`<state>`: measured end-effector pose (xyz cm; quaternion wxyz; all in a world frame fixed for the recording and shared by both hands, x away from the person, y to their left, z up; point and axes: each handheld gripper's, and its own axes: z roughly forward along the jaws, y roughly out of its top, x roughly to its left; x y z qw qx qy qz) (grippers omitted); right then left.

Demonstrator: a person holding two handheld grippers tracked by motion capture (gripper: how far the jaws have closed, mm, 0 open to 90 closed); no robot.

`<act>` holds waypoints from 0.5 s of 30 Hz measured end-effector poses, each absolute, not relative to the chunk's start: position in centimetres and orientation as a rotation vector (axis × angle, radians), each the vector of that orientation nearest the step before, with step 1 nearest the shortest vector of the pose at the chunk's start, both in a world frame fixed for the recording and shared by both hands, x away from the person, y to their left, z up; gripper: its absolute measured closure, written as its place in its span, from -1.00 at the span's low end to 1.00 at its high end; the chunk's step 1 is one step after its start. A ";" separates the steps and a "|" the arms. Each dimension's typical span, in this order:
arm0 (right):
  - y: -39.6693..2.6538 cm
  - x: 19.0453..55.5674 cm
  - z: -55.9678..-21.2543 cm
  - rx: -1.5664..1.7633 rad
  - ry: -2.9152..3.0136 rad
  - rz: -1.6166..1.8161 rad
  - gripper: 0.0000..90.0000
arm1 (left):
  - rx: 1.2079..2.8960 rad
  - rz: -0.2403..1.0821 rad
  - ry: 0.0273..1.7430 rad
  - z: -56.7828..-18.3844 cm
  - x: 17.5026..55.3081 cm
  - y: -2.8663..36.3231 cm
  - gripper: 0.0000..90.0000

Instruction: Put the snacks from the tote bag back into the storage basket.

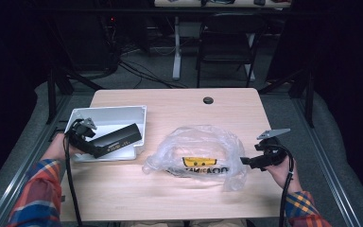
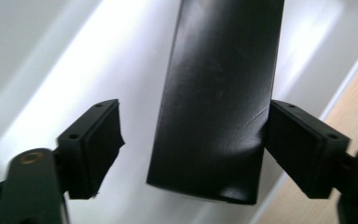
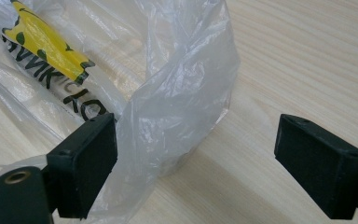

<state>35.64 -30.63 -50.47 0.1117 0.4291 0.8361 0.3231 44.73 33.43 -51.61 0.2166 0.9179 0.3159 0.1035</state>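
A long black box (image 1: 118,139) lies slanted in a white tray (image 1: 108,113) at the table's left. My left gripper (image 1: 95,150) is at the box's near end. In the left gripper view the box (image 2: 219,93) stands between the jaws of the left gripper (image 2: 193,149). The left pad is well clear of it and the right pad is at its edge, so the gripper is open. A crumpled clear plastic bag (image 1: 194,146) with a yellow label (image 1: 196,161) lies mid-table. My right gripper (image 1: 244,161) is open at the bag's right end. A fold of the bag (image 3: 182,93) rises beside the left pad of the right gripper (image 3: 196,158).
The wooden table (image 1: 179,194) has a dark round grommet (image 1: 208,100) near its far edge. A black folding chair (image 1: 227,42) and cables are on the floor beyond. The tray's rim (image 2: 349,70) runs beside bare wood in the left gripper view.
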 end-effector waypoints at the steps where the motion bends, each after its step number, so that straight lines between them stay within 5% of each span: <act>1: -30.6 35.6 -50.4 1.260 2.455 0.948 -0.72 | 2.509 0.281 0.889 -51.2 44.7 33.5 -0.61; 15: -30.8 35.5 -50.2 1.269 2.435 0.960 -0.71 | 2.277 0.292 1.086 -49.2 46.1 29.3 -0.48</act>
